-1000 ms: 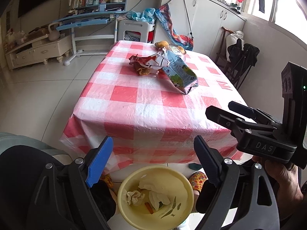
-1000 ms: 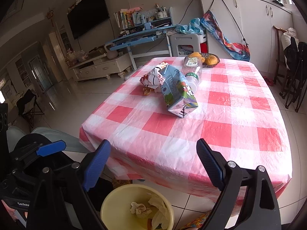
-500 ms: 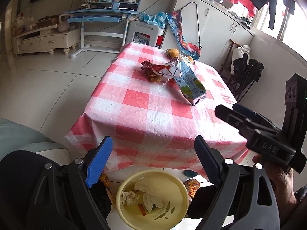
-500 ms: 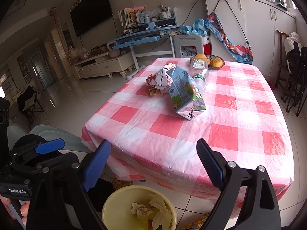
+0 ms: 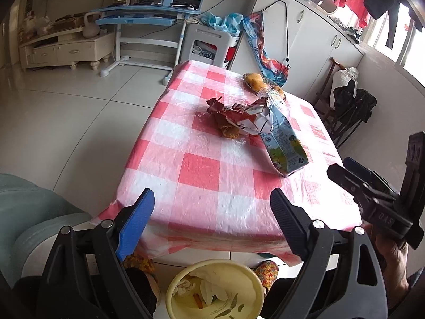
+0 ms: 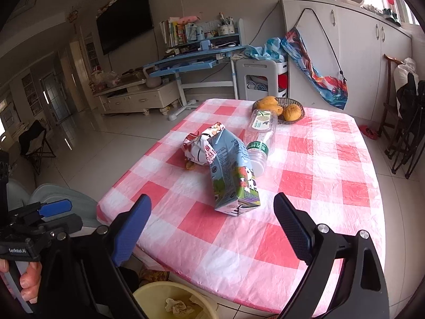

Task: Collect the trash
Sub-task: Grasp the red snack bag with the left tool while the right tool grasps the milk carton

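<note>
Now both hand-held grippers hang before the desk's [image 6: 305, 175] near edge, the left hand-held gripper [image 5: 209, 212] and the right hand-held gripper [image 6: 212, 216] each with jaws wide apart and nothing between them. Mid-desk lie a milk carton [image 6: 233, 175], a crumpled wrapper [image 5: 239, 115] and a plastic bottle [image 6: 259, 141], touching. On the floor below the near edge stands a yellow bin [image 5: 255, 287] with tissues inside.
</note>
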`<control>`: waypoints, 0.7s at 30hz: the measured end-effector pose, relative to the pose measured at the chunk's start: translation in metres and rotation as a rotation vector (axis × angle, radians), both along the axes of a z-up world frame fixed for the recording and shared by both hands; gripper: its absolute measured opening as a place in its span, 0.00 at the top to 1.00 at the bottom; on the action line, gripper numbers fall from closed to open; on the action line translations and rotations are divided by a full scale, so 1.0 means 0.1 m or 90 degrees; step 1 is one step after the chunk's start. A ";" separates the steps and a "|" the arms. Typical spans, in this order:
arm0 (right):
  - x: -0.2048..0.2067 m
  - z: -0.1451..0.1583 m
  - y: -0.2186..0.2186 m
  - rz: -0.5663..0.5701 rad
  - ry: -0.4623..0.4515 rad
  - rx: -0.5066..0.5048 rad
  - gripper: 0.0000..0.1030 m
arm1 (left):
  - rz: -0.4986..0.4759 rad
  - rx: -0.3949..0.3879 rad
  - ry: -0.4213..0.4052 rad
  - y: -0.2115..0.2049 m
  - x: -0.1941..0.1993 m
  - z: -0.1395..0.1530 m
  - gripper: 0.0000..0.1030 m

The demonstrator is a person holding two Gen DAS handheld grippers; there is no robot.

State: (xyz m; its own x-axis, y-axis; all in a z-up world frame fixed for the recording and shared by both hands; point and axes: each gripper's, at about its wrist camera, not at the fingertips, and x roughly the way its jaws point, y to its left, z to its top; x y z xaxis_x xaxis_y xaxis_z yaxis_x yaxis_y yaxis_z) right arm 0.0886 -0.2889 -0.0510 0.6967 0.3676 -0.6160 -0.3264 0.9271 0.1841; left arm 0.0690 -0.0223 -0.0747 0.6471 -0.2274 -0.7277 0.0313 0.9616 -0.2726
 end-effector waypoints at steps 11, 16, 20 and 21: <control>0.34 -0.14 -0.01 -0.001 0.041 -0.015 0.13 | -0.037 -0.017 0.022 -0.15 0.87 -0.02 0.17; 0.53 -0.20 0.08 0.003 0.046 -0.029 0.13 | -0.041 -0.082 0.056 -0.19 1.29 -0.14 0.17; 0.65 -0.25 0.09 0.002 0.058 -0.031 0.14 | -0.028 -0.096 0.074 -0.20 1.52 -0.25 0.17; 0.67 -0.27 0.09 0.002 0.062 -0.031 0.15 | -0.027 -0.099 0.080 -0.21 1.57 -0.28 0.17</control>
State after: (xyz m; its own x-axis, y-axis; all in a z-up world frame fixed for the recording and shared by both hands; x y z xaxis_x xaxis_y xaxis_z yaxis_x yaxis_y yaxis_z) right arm 0.1560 -0.2794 -0.0776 0.6320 0.3375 -0.6976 -0.3123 0.9348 0.1693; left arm 0.2259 -0.0434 -0.1027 0.5409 -0.3682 -0.7562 0.0276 0.9064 -0.4215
